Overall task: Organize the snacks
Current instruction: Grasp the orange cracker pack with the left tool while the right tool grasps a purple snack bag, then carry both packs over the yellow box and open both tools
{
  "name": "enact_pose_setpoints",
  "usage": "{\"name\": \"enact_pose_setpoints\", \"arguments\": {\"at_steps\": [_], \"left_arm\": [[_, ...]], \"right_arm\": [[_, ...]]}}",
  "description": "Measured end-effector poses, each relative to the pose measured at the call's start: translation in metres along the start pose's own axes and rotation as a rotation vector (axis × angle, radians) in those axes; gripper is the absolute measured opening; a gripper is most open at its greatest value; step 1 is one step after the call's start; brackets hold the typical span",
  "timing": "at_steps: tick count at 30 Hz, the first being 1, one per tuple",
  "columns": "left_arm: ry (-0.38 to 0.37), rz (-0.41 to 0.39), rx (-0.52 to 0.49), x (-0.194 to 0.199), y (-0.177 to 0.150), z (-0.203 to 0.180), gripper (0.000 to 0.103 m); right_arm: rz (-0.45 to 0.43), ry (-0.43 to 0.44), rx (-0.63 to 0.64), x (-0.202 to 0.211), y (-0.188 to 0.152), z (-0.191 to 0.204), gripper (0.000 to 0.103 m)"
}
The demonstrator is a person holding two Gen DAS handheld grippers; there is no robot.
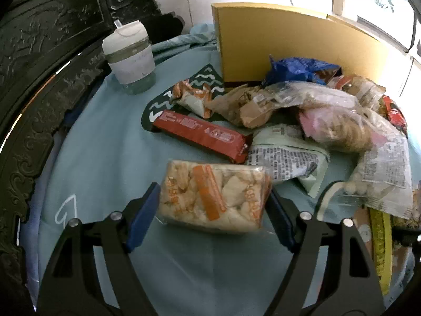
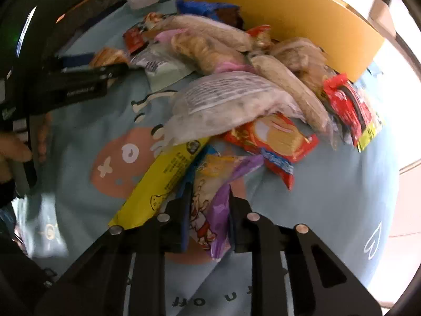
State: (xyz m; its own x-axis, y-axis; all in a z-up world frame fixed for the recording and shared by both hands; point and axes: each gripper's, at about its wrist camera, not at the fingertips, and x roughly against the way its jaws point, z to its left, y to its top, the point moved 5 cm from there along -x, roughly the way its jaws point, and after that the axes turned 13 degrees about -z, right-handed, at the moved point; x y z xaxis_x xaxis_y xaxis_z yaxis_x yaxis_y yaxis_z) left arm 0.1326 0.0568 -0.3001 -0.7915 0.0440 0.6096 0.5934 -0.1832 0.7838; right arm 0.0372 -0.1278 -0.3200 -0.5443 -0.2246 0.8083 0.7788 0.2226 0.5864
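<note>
- The left gripper (image 1: 213, 202) is clamped across a clear pack of pale rice crackers with an orange stripe (image 1: 214, 197); both blue pads (image 1: 143, 216) bear on the pack's short ends, and it sits above the blue cloth (image 1: 105, 131).
- The right gripper (image 2: 208, 216) has its fingers nearly together, pinched on a thin purple-and-yellow packet (image 2: 215, 197), which lies just beside a yellow packet (image 2: 158, 181).
- The remaining snacks form a loose heap (image 2: 236, 97) against the yellow box wall (image 2: 289, 13); a red bar (image 1: 200, 134) lies apart from it, nearer the white cup (image 1: 129, 55).
- Judgement: both packs are secured; the next step is lift and transfer.
- Lift the purple packet straight up, so its tail slides clear of the yellow packet and the heap.
- Keep the clamp on the cracker pack light, since the contents probably crush easily.
- Where each pack belongs cannot be told from these views.
</note>
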Motion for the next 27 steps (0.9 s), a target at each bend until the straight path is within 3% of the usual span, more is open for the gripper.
{"name": "enact_pose_setpoints", "arguments": {"at_steps": [11,27], "left_arm": [[-0.047,-0.051,0.046,0.028,0.016,0.001,0.078],[-0.083,-0.129,0.079,0.073,0.063,-0.007,0.078]], "right_arm": [[-0.074,0.017,-0.098,0.041,0.009,-0.036,0.021],[-0.188,0.008,-0.121,0.082,0.039,-0.038,0.021]]}}
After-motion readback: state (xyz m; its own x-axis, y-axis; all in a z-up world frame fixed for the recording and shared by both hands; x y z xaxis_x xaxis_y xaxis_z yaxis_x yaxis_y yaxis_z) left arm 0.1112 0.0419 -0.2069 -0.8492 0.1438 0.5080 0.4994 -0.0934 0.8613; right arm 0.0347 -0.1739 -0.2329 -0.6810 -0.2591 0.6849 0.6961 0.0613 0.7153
